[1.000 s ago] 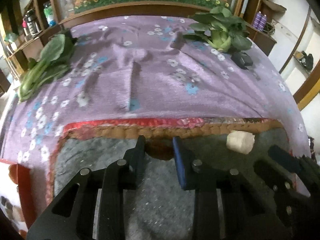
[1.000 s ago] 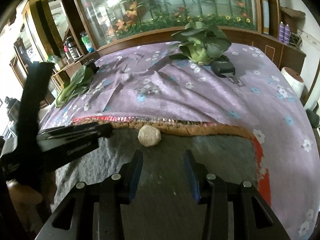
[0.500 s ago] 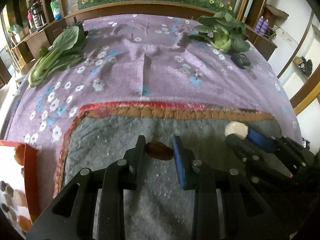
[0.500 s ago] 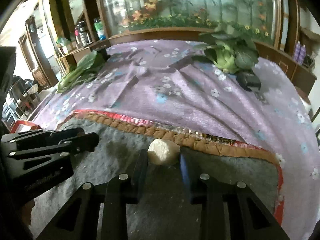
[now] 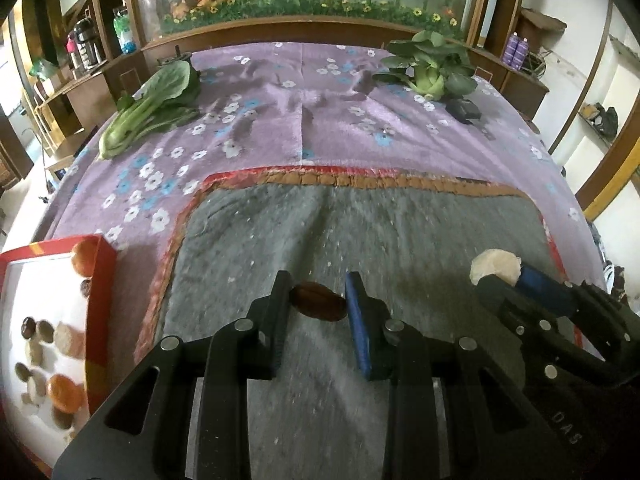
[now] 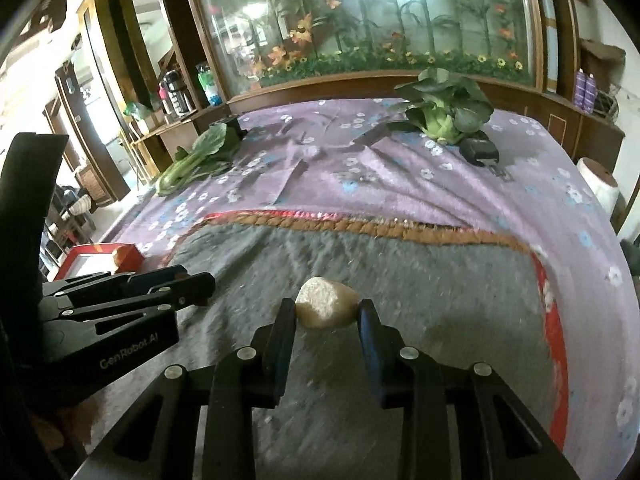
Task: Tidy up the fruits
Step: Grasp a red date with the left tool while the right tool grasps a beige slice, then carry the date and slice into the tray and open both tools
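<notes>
My left gripper (image 5: 318,306) is shut on a small dark brown fruit (image 5: 319,307) and holds it above the grey mat (image 5: 360,232). My right gripper (image 6: 326,314) is shut on a pale beige lumpy fruit (image 6: 326,307), also above the mat; it shows in the left wrist view (image 5: 495,269) at the right. A red-rimmed white box (image 5: 44,332) at the left holds several small fruits, brown, beige and orange. The left gripper shows at the left of the right wrist view (image 6: 192,284).
A purple flowered cloth (image 5: 320,120) covers the surface beyond the mat. A leafy green (image 5: 148,108) lies at the far left, another (image 5: 430,68) at the far right, with a small black object (image 5: 463,110) beside it. Wooden shelves stand behind.
Both grippers have pulled back toward me and risen, carrying their fruits. The right gripper closed on the beige fruit. The red box has come into the left view.
</notes>
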